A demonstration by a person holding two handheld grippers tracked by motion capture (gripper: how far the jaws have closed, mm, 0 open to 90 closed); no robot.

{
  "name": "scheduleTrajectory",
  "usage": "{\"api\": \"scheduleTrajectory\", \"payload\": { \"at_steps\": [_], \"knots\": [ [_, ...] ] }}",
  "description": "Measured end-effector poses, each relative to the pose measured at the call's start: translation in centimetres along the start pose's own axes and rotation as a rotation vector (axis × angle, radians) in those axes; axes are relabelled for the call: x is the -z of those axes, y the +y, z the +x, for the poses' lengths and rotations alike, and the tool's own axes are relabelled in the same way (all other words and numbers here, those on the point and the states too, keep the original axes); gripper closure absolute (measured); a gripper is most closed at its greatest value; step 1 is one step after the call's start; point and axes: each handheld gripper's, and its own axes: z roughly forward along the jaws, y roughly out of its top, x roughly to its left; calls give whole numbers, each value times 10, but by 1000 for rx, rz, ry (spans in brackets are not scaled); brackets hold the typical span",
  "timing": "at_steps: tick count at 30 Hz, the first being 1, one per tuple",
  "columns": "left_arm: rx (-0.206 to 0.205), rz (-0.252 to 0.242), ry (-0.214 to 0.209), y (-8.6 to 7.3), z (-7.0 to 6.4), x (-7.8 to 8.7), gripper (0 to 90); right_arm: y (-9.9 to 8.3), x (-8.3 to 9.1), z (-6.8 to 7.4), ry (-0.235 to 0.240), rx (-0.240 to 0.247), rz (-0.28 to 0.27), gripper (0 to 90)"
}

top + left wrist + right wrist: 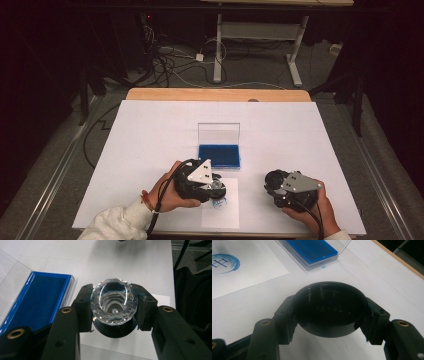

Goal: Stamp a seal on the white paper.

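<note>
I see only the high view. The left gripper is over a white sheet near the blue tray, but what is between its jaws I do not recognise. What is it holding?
Observer: In the left gripper view, the left gripper is shut on a clear faceted crystal stamp handle, with a black round base under it.
Operator: And the right gripper, is it empty?
Observer: No. The right gripper is shut on a black round cap, hollow side toward the camera.
Operator: Is there already something printed on the sheet?
Observer: Yes. The right gripper view shows a round blue stamp mark on the white sheet.
Operator: Is the blue tray closed?
Observer: No, the blue ink pad tray lies open, its clear lid standing up.
</note>
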Motion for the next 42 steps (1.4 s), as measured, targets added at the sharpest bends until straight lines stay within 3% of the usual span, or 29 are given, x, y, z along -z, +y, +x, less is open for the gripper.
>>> {"api": "scheduleTrajectory", "payload": {
  "at_steps": [13, 19, 34, 42],
  "knots": [
    [8, -33, 42, -1, 5, 17, 546, 0, 1, -1, 2, 6, -4, 388],
    [43, -63, 78, -8, 13, 31, 546, 0, 2, -1, 0, 2, -9, 388],
    [103, -77, 162, -25, 28, 49, 546, 1, -1, -4, 1, -6, -9, 388],
    [123, -89, 172, -31, 32, 55, 546, 4, -7, -4, 15, 1, -5, 389]
  ]
}}
